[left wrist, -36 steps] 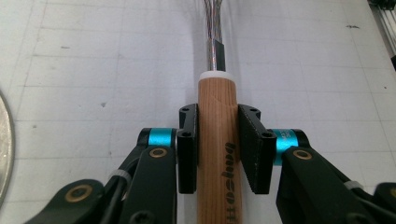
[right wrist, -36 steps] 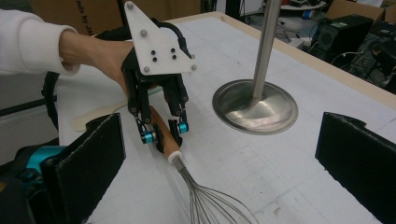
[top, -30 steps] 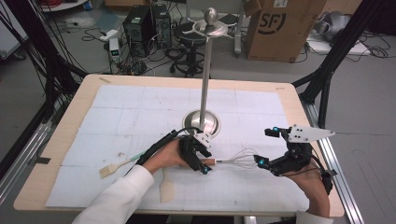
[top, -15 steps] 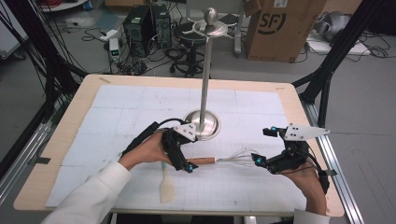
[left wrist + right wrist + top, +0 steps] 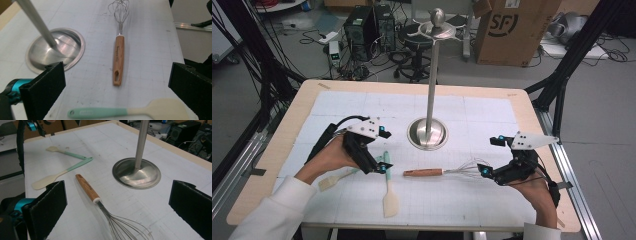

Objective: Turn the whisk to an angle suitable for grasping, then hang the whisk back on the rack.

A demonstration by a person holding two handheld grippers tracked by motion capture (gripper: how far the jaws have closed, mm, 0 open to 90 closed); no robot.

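Lying flat on the table (image 5: 492,107) between stand (image 5: 427,132) and spatula (image 5: 389,192), the whisk (image 5: 439,172) rests untouched; left gripper (image 5: 379,165) has just opened its empty jaws wide, right gripper (image 5: 486,171) gapes too.

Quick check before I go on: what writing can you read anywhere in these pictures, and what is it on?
"SF": on the cardboard box on the floor beyond the table.
Dark print along the whisk's wooden handle: too small and blurred to read.
No other writing can be read on the two spatulas, the metal stand or the white mat.
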